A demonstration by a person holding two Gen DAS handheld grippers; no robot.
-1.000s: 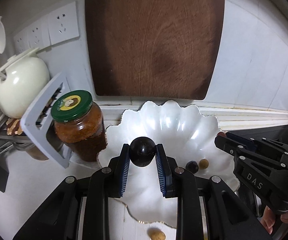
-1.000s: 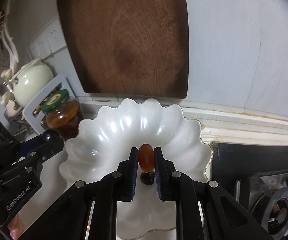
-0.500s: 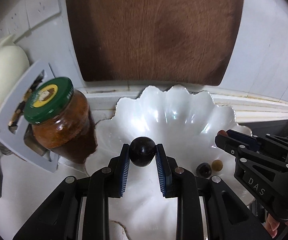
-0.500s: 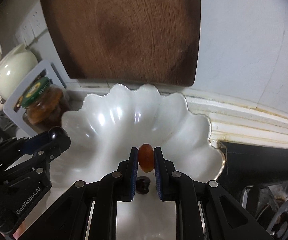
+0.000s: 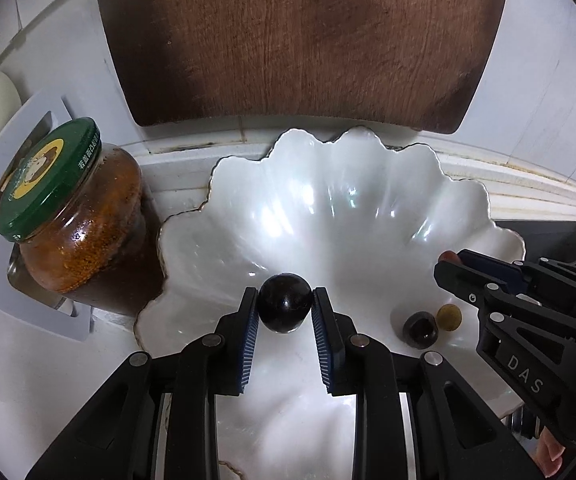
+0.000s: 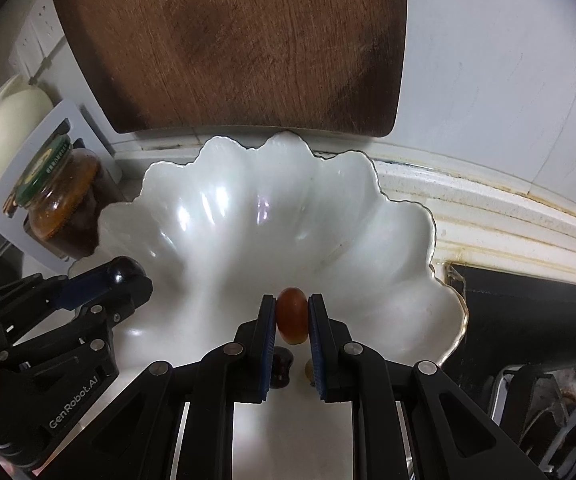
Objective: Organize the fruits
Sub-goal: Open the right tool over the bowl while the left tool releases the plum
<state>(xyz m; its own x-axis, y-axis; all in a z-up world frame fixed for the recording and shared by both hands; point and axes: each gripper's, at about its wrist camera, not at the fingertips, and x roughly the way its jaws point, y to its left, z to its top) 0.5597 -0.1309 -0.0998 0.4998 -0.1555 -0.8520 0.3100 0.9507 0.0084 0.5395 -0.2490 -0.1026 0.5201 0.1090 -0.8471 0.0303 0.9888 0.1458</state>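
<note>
**Two fruits over the bowl: release low and clear of the ones already there**

Left wrist view: the left gripper carries a round, glossy, near-black fruit between its blue ribbed pads; the jaws are opening, yet the fruit sits between them and both pads appear to touch its sides; it hangs over the near slope of the white scalloped ceramic bowl. A smaller dark fruit and a small tan fruit already lie side by side on the bowl's floor, to the right; the right gripper reaches in from that side. To do this well, I judge the release should finish low, close to the glaze, so the round fruit does not roll down the slick slope into the pair; the green-lidded glass jar of brown paste stands just beside the bowl's left rim, so widen the jaws without swinging left.

Right wrist view: the right gripper is clamped on an oval reddish-orange fruit, held upright between the pads over the bowl's centre; a dark fruit lies directly beneath the fingers; the tan one is partly hidden behind the right finger. Lower a little and set the oval fruit down beside these, not on top; the dark wooden cutting board leaning on the wall behind is well clear.
</note>
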